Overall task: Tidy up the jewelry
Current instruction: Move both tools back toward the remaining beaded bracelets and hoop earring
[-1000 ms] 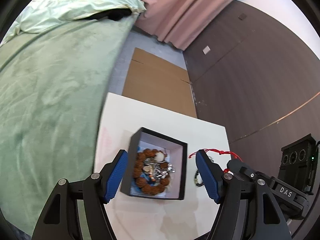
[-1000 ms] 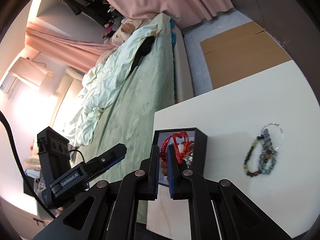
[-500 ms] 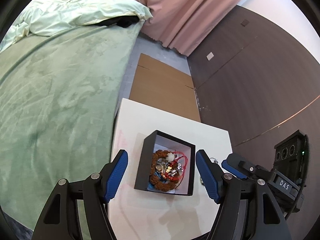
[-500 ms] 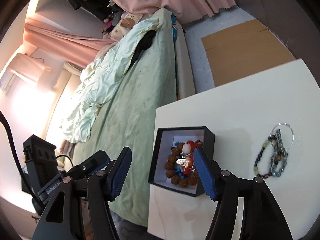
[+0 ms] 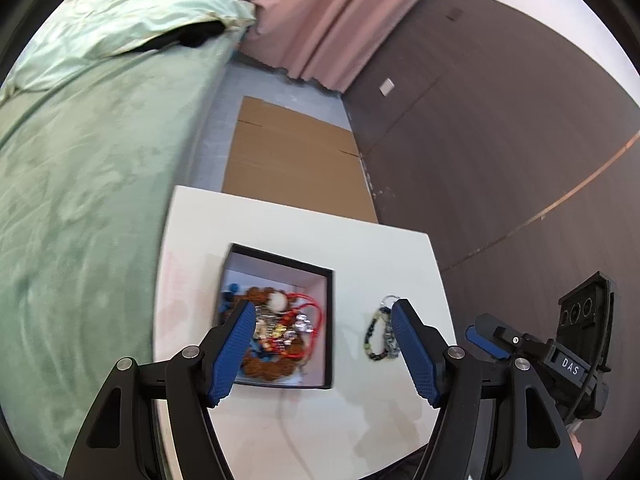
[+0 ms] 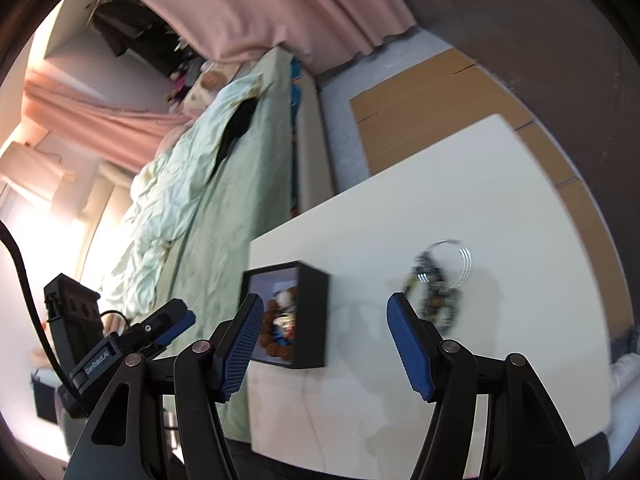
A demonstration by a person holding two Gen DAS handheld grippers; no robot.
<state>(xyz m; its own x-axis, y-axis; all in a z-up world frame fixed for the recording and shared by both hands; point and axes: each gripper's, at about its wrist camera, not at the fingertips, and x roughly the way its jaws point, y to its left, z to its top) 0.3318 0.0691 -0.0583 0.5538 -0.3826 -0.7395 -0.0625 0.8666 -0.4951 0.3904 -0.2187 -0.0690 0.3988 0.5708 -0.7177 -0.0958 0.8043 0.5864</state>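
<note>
Lying beyond right claw (image 6: 322, 324): bracelets (image 6: 438, 292).

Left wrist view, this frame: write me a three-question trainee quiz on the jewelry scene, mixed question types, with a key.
1. True or false: the red cord lies inside the black box.
2. Multiple choice: the beaded bracelets are
A) in the box
B) on the white table, outside the box
C) held by the right gripper
3. Fill in: the fingers of the left gripper are ____, gripping nothing.

Key: 1 true; 2 B; 3 open
</note>
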